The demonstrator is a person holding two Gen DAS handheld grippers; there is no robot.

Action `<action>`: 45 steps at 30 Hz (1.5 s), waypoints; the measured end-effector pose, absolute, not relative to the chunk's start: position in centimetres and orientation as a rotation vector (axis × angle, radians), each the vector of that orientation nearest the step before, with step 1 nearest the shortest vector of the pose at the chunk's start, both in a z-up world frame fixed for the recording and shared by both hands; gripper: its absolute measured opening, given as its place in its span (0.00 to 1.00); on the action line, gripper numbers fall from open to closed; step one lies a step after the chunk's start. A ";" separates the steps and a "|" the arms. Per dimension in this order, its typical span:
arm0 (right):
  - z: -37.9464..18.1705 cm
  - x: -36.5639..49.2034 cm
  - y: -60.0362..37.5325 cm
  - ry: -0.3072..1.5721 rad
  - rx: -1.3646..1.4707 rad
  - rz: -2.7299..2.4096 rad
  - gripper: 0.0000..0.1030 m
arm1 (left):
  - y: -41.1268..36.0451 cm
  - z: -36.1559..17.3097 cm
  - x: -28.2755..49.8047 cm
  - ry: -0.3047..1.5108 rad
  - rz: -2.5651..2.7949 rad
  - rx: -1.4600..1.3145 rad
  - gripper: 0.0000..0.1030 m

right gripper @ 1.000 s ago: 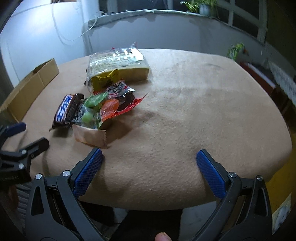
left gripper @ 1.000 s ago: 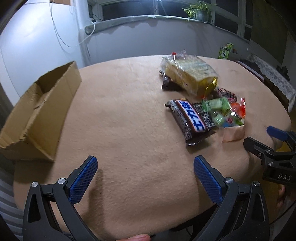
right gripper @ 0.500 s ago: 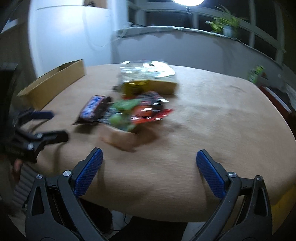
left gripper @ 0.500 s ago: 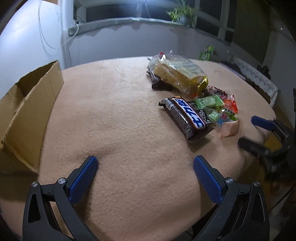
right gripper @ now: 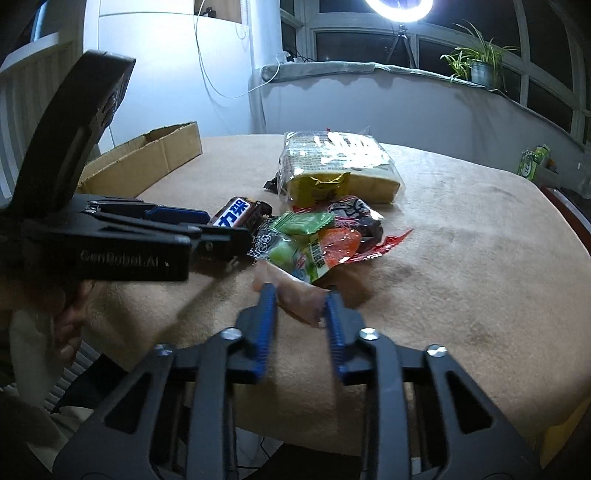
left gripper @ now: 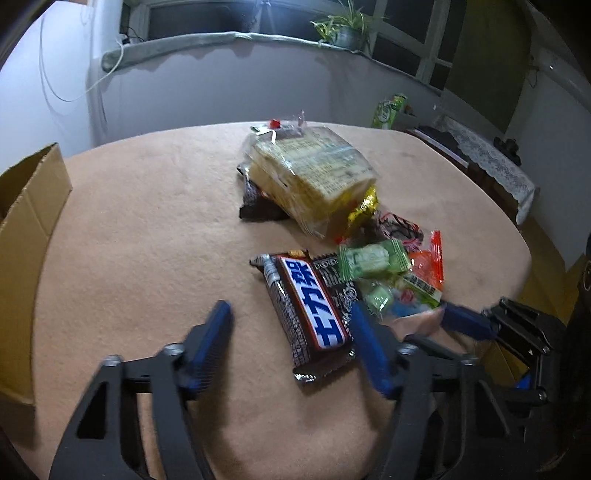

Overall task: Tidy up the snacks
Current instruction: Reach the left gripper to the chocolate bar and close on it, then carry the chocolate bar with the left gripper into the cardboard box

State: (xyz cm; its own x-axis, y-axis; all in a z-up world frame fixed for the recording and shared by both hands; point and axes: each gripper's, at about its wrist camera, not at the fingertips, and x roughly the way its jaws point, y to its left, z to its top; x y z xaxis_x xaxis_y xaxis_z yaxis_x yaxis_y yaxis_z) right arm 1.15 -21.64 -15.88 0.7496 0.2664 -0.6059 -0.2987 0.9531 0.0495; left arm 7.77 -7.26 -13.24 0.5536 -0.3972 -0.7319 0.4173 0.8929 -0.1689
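Note:
A pile of snacks lies on the tan table (left gripper: pixel 140 229). A brown chocolate bar with a blue label (left gripper: pixel 310 306) lies nearest. My left gripper (left gripper: pixel 291 339) is open, its fingers either side of the bar's near end. A pale pink packet (right gripper: pixel 291 291) lies at the pile's near edge. My right gripper (right gripper: pixel 299 306) has its fingers close on both sides of this packet; I cannot tell if they press it. Green and orange sweets (right gripper: pixel 314 240) and a big yellow biscuit bag (right gripper: pixel 340 166) lie behind.
An open cardboard box (right gripper: pixel 147 158) stands at the table's left edge, also in the left wrist view (left gripper: pixel 26 229). A plant pot (left gripper: pixel 343 33) and a green packet (left gripper: pixel 388 110) are on the ledge beyond. The right gripper shows in the left wrist view (left gripper: pixel 472 325).
Both grippers have moved forward to the snack pile and narrowed. The left now straddles the chocolate bar. The right has closed in around the pink packet.

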 end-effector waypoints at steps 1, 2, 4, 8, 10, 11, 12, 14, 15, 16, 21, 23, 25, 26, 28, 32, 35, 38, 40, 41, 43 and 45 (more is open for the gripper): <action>-15.9 1.0 -21.7 0.654 -0.047 0.314 0.20 | -7.0 -13.2 7.9 0.859 -0.485 0.014 0.50; -15.9 1.0 -21.6 0.654 -0.048 0.323 0.17 | -6.8 -13.1 7.8 0.860 -0.487 0.002 0.43; -15.8 0.9 -21.3 0.649 -0.058 0.340 0.12 | -6.4 -13.2 7.7 0.862 -0.492 -0.007 0.28; -15.9 0.8 -20.8 0.645 -0.054 0.369 0.07 | -5.7 -13.2 7.4 0.854 -0.496 -0.023 0.28; -15.9 0.8 -20.7 0.647 -0.048 0.378 0.06 | -5.2 -13.1 7.2 0.848 -0.490 -0.033 0.27; -15.8 0.8 -20.8 0.645 -0.038 0.384 0.06 | -5.0 -13.0 7.2 0.843 -0.486 -0.039 0.27; -15.7 0.7 -20.9 0.640 -0.030 0.386 0.06 | -4.8 -13.0 7.1 0.839 -0.481 -0.043 0.27; -15.3 0.7 -21.3 0.629 0.002 0.396 0.06 | -4.2 -12.8 7.0 0.829 -0.469 -0.061 0.27; -15.1 0.7 -21.4 0.628 0.017 0.400 0.06 | -3.9 -12.7 7.0 0.825 -0.467 -0.068 0.27; -15.1 0.7 -21.5 0.629 0.026 0.402 0.06 | -3.7 -12.5 6.9 0.821 -0.466 -0.072 0.27; -14.1 0.7 -21.6 0.608 0.068 0.407 0.06 | -3.1 -11.9 6.7 0.801 -0.469 -0.085 0.27; -13.5 0.6 -21.5 0.593 0.067 0.405 0.06 | -2.9 -11.6 6.6 0.791 -0.470 -0.091 0.27; -13.0 0.4 -21.5 0.577 0.067 0.398 0.06 | -2.7 -11.4 6.6 0.784 -0.472 -0.098 0.27; -12.6 0.4 -21.5 0.569 0.070 0.394 0.06 | -2.5 -11.3 6.5 0.780 -0.473 -0.104 0.27; -12.2 0.3 -21.6 0.561 0.072 0.388 0.06 | -2.2 -10.8 6.4 0.764 -0.472 -0.115 0.27; -11.0 0.4 -21.9 0.538 0.079 0.371 0.06 | -1.7 -9.1 6.2 0.724 -0.472 -0.121 0.27; -10.0 0.5 -22.1 0.519 0.085 0.368 0.06 | -1.2 -7.6 5.6 0.682 -0.466 -0.122 0.27; -8.9 0.6 -21.9 0.501 0.077 0.368 0.06 | -0.5 -6.0 5.1 0.637 -0.454 -0.123 0.27; -8.3 0.8 -21.5 0.490 0.071 0.373 0.06 | 0.0 -5.1 4.7 0.609 -0.442 -0.123 0.27; -7.9 0.9 -21.3 0.483 0.067 0.378 0.06 | 0.3 -4.8 4.6 0.599 -0.437 -0.124 0.27; -7.2 1.2 -20.5 0.474 0.060 0.393 0.06 | 1.2 -4.1 4.3 0.577 -0.419 -0.133 0.27; -6.5 1.6 -19.4 0.465 0.048 0.413 0.06 | 2.0 -3.7 4.0 0.561 -0.399 -0.142 0.27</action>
